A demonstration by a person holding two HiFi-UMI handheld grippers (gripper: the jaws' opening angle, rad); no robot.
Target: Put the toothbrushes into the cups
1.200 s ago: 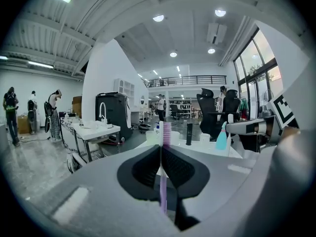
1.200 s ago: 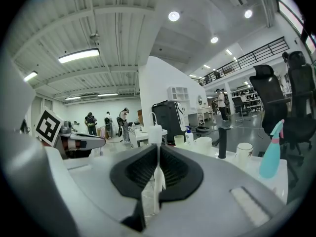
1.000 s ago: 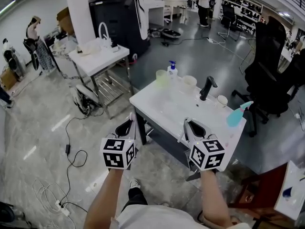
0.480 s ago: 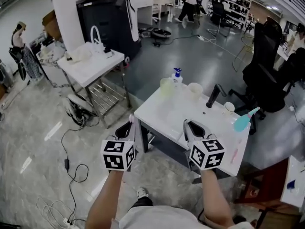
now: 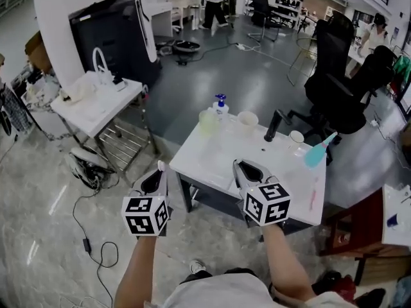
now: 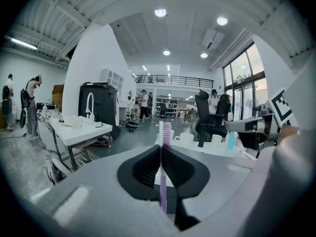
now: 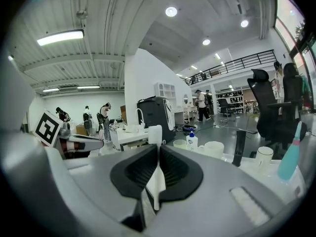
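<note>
Left gripper (image 5: 155,181): the head view does not resolve its load, but the left gripper view shows the jaws pinching a purple toothbrush (image 6: 165,132), bristles at 12 o'clock. Right gripper (image 5: 243,170): its own view shows the jaws clamped on a white toothbrush (image 7: 154,134). On the table (image 5: 205,162), the green cup (image 5: 208,122) stands at 11 o'clock and the white cup (image 5: 247,120) at 12 o'clock from the right gripper.

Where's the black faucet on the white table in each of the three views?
Head view: black faucet at the far edge of the white table, right of centre.
Left gripper view: faucet just right of the pink toothbrush.
Right gripper view: faucet right of centre, lower half.
Shared landmark: the black office chair behind it.
</note>
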